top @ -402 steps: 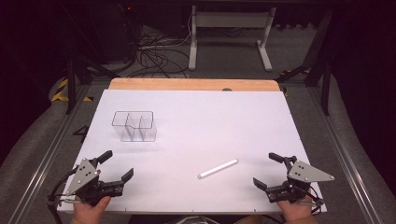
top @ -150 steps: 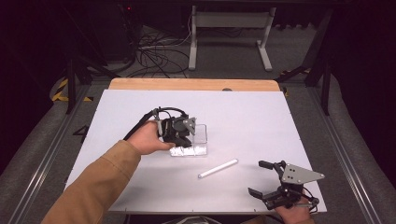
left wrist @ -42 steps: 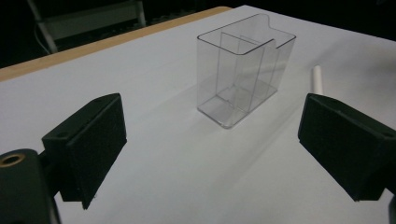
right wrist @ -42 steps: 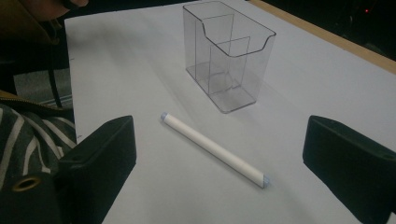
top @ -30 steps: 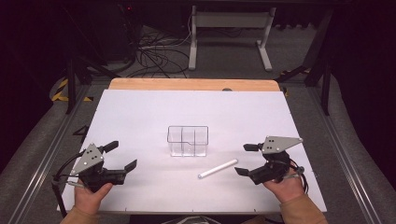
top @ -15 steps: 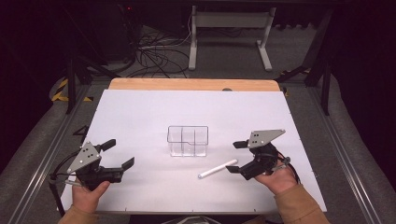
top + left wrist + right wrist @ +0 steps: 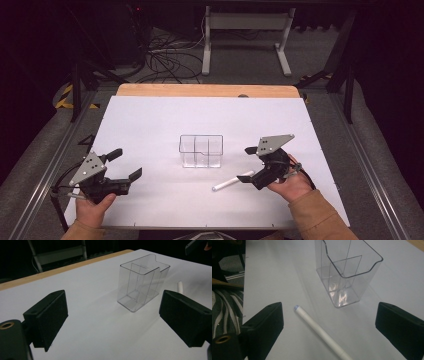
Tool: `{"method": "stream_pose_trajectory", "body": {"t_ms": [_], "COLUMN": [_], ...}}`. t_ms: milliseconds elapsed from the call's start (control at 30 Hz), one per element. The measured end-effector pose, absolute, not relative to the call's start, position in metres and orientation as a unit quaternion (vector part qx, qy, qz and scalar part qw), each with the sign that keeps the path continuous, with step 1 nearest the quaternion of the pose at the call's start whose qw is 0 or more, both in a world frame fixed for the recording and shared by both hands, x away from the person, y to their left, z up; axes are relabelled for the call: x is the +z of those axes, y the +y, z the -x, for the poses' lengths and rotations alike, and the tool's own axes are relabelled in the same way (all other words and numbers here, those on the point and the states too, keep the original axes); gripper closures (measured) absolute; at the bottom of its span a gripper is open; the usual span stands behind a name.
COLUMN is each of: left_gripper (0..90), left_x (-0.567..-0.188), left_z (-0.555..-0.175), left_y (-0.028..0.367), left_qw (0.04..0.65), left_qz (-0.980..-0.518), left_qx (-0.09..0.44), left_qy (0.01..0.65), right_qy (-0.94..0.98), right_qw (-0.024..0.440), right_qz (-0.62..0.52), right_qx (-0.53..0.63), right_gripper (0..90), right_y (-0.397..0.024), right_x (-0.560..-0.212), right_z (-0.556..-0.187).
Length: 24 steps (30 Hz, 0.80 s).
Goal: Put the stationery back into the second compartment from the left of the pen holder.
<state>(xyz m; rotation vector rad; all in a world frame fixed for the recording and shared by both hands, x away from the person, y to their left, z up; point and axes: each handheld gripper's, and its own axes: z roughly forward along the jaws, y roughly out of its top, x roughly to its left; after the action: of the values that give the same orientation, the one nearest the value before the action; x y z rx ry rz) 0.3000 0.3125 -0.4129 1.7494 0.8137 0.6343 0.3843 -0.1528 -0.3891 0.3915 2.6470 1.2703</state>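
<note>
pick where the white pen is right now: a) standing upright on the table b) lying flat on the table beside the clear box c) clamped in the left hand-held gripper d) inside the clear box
b, the pen lies flat on the white table, outside the box, between the open jaws of the right hand-held gripper, which do not press on it.

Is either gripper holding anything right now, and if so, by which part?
Nothing is held. The right gripper has just been opening its jaws and they straddle the white pen without touching it. The left gripper is open and holds nothing.
</note>
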Motion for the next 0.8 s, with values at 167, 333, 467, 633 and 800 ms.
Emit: {"method": "stream_pose_trajectory", "body": {"t_ms": [167,333,467,633,800], "left_gripper": [9.2,9.3,9.2,9.2,9.3], "left_x": [-0.413,-0.413,-0.413,-0.413,-0.413], "left_z": [-0.3,-0.3,-0.3,-0.299,-0.299], "left_y": [0.313,0.313,0.313,0.314,0.314], "left_qw": [0.528,0.528,0.528,0.529,0.528], "left_qz": [-0.731,-0.732,-0.732,-0.731,-0.732], "left_qx": [0.265,0.265,0.265,0.263,0.264], "left_qy": [0.34,0.341,0.34,0.341,0.341], "right_qy": [0.893,0.912,0.922,0.935,0.944], "right_qw": [0.072,0.08,0.078,0.074,0.069], "right_qz": [-0.125,-0.107,-0.082,-0.056,-0.031], "right_qx": [0.426,0.387,0.371,0.343,0.321], "right_gripper": [8.1,13.6,16.2,17.4,19.3], "right_y": [-0.154,-0.148,-0.143,-0.133,-0.125], "right_x": [-0.39,-0.389,-0.388,-0.389,-0.39], "right_z": [-0.388,-0.391,-0.393,-0.395,-0.395]}}
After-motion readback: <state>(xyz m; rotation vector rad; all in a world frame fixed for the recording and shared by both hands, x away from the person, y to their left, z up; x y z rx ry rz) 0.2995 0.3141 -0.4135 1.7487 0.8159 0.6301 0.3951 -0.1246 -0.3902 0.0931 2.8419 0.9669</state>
